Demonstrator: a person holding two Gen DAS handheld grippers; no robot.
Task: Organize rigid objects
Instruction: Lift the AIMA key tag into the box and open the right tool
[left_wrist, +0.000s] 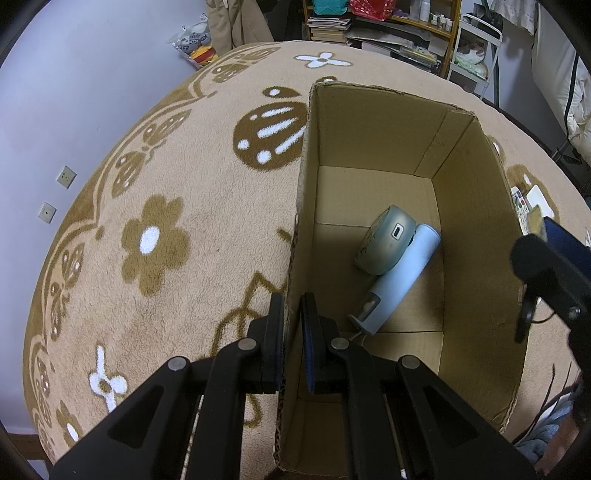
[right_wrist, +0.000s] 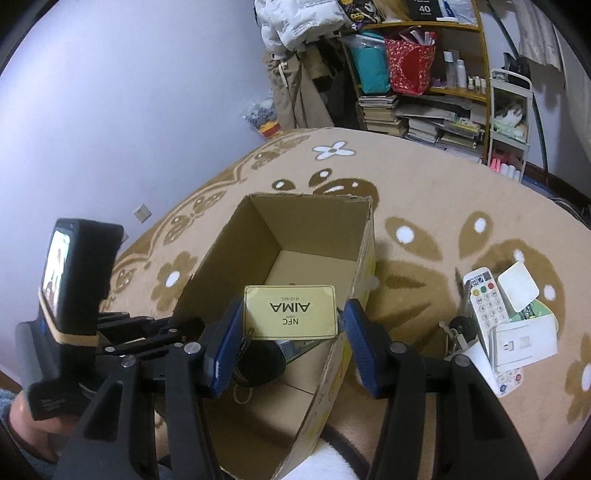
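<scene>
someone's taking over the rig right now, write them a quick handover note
Left claw: shut on the near left wall of the cardboard box, steadying it.
Right claw: holds a yellow NFC card with keys hanging under it, over the open box.
Done: a round grey-green gadget and a light blue handheld device lie in the box.
Left: drop the card and keys in, then box the pile on the rug: white remote, white adapter, white square piece.

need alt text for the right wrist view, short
The right gripper holds a yellow NFC card with dangling keys between its blue jaws, above an open cardboard box on a floral rug. Remote controls lie on the rug to the right.
</scene>
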